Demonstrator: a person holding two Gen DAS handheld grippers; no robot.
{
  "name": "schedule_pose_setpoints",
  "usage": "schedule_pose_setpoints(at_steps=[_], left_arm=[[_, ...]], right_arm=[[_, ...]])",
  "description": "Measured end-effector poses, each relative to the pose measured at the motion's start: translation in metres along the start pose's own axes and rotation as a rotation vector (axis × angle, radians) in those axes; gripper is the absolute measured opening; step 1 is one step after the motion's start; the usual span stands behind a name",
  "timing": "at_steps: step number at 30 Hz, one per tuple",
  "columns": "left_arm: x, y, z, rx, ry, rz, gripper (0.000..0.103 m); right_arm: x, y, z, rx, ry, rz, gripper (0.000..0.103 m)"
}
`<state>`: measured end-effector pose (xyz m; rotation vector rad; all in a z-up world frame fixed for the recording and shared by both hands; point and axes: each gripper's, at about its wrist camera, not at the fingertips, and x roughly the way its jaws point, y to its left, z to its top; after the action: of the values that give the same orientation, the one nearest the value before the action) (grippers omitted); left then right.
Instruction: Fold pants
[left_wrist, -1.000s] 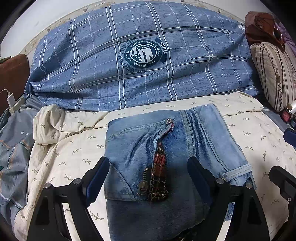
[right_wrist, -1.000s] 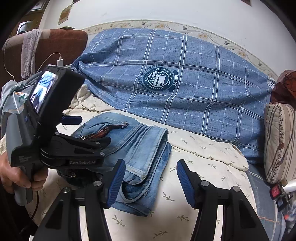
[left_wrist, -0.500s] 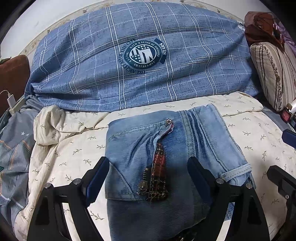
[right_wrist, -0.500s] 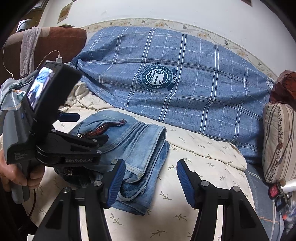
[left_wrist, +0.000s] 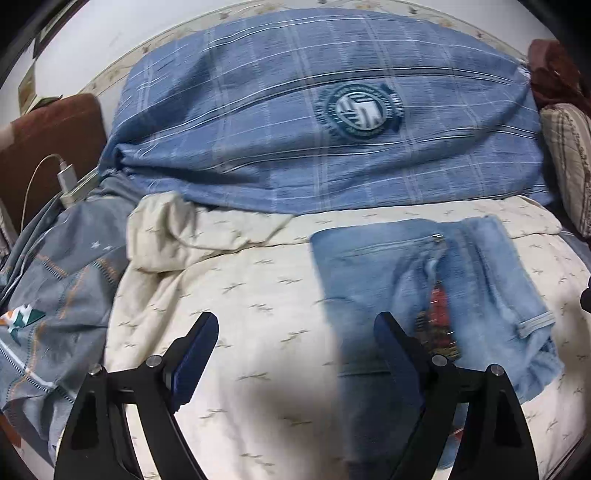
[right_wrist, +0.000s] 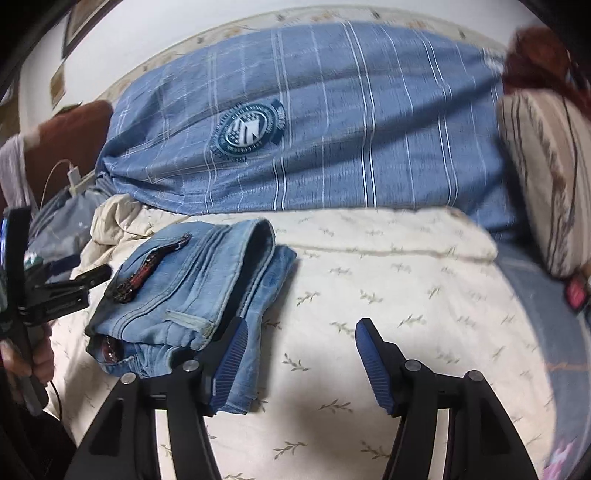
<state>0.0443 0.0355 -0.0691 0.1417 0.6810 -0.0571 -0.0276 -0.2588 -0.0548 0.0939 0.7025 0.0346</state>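
- Denim, pale blue, is lying in a folded bundle: the pants are resting on the cream bedspread with its small leaf print
- In the left wrist view the pants are sitting to the right, partly behind the right finger of the left claw
- The left claw is standing released, jaws wide apart, with only bare bedspread showing between them
- A dark red patterned strip is showing along the open fly of the pants
- In the right wrist view the pants are lying to the left, their stacked layers facing the camera
- The right claw is opening at this moment, gripping nothing; its left finger is overlapping the near edge of the pants in the picture, and whether it is touching the cloth I cannot tell
- Only bedspread is showing between the right claw's jaws
- A hand is holding the left claw's handle at the left edge of the right wrist view
- A blue checked quilt with a round badge is lying bunched along the far side of the bed, behind the pants
- A striped pillow is leaning at the right
- A white charger with its cable is lying at the left, near a grey blanket
- Both views are somewhat blurred
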Motion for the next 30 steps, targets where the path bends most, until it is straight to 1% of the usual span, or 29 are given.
schedule_pose_setpoints(at_steps=[3, 5, 9, 12, 13, 15, 17, 19, 23, 26, 30], left_arm=[[0.004, 0.015, -0.004, -0.001, 0.016, 0.027, 0.089], [0.005, 0.022, -0.007, 0.001, 0.023, 0.041, 0.090], [0.006, 0.036, -0.013, 0.002, 0.040, 0.070, 0.090], [0.002, 0.039, -0.014, 0.016, 0.026, 0.111, 0.091], [0.000, 0.040, -0.013, 0.018, 0.020, 0.121, 0.092], [-0.006, 0.040, -0.012, 0.006, 0.001, 0.127, 0.095], [-0.012, 0.040, -0.010, -0.009, -0.015, 0.129, 0.096], [-0.017, 0.039, -0.009, -0.018, -0.031, 0.134, 0.097], [-0.025, 0.036, -0.007, -0.035, -0.050, 0.144, 0.098], [-0.028, 0.034, -0.006, -0.043, -0.054, 0.147, 0.098], [-0.035, 0.029, -0.004, -0.067, -0.064, 0.146, 0.098]], right_arm=[[0.011, -0.006, -0.003, 0.021, 0.037, -0.017, 0.065], [0.022, -0.013, -0.005, 0.040, 0.076, -0.050, 0.065], [0.031, -0.024, -0.009, 0.065, 0.105, -0.094, 0.065], [0.029, -0.022, -0.008, 0.066, 0.084, -0.073, 0.065], [0.028, -0.019, -0.008, 0.069, 0.076, -0.052, 0.065], [0.026, -0.007, -0.007, 0.072, 0.057, -0.004, 0.065], [0.024, 0.008, -0.004, 0.057, 0.029, 0.026, 0.065], [0.020, 0.026, -0.003, 0.032, 0.002, 0.034, 0.065], [0.018, 0.049, -0.001, 0.027, -0.013, 0.048, 0.065], [0.016, 0.064, -0.001, -0.003, -0.029, 0.032, 0.065], [0.013, 0.077, 0.001, -0.039, -0.049, 0.037, 0.065]])
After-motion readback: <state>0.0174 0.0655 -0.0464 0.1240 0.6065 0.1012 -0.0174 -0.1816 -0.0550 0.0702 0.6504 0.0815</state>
